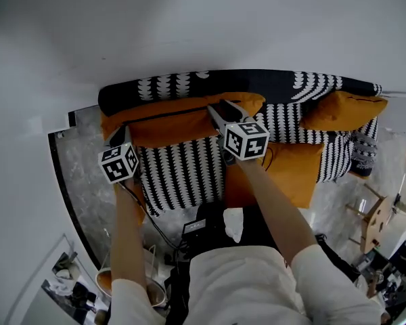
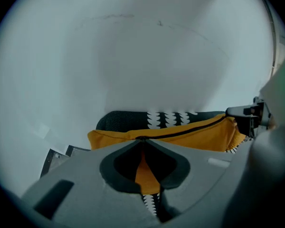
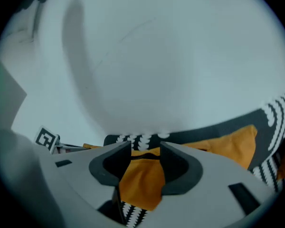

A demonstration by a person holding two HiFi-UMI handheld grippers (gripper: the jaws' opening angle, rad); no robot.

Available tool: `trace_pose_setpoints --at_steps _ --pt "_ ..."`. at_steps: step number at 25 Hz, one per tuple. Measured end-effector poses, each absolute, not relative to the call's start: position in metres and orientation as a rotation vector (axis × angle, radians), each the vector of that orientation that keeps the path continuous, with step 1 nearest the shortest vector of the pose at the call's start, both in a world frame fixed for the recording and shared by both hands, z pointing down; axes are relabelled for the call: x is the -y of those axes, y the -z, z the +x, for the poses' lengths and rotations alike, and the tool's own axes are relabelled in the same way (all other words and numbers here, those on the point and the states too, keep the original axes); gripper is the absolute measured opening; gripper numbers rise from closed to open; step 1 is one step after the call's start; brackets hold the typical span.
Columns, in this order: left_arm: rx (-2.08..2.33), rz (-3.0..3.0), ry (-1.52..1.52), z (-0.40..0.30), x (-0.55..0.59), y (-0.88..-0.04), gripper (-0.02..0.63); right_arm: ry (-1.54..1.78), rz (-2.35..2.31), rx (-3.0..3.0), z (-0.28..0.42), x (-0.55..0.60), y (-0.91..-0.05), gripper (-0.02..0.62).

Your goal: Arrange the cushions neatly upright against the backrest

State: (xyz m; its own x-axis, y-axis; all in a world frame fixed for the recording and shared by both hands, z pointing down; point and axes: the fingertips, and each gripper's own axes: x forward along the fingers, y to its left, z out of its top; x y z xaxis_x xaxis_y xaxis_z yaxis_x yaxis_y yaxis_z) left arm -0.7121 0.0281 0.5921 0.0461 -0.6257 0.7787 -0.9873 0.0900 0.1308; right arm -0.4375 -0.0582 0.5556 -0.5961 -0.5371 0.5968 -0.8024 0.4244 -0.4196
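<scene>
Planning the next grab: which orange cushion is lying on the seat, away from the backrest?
The front cushion, out on the seat; the left cushion and right cushion are up against the backrest.

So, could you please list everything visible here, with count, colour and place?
sofa: one, black with white pattern, against the wall.
wall: one, white, behind the sofa.
floor: one, grey marbled, around the sofa.
long cushion: one, orange, along the backrest.
second cushion: one, orange, at the sofa's right end.
third cushion: one, orange, flat on the seat.
wooden stand: one, pale, on the floor at right.
left claw: one, grey, shut on the long cushion.
right claw: one, grey, open, long cushion's fabric between its jaws.
arms: two, white sleeves, reaching to the sofa.
</scene>
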Motion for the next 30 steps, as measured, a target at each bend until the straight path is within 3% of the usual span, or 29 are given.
trace_pose_setpoints --at_steps 5,14,16,19,21,30 --pt "1.659 1.587 -0.686 -0.718 0.003 -0.609 0.034 -0.819 1.07 2.375 -0.419 0.048 -0.523 0.156" --pt "1.663 1.556 -0.724 -0.72 0.011 -0.615 0.044 -0.792 1.117 2.237 -0.345 0.013 -0.548 0.156" --pt "1.692 1.551 -0.728 -0.721 0.005 -0.609 0.073 -0.782 1.114 2.243 -0.347 0.011 -0.547 0.156" --pt "1.716 1.556 -0.694 -0.721 -0.01 -0.597 0.173 -0.756 1.094 2.243 -0.354 0.006 -0.545 0.16" --pt "1.747 1.555 -0.666 -0.717 -0.024 -0.587 0.18 -0.753 1.089 2.24 -0.357 0.005 -0.544 0.161" --pt "1.617 1.641 -0.632 -0.597 -0.059 -0.603 0.18 -0.83 1.045 2.221 -0.346 -0.039 -0.539 0.163"
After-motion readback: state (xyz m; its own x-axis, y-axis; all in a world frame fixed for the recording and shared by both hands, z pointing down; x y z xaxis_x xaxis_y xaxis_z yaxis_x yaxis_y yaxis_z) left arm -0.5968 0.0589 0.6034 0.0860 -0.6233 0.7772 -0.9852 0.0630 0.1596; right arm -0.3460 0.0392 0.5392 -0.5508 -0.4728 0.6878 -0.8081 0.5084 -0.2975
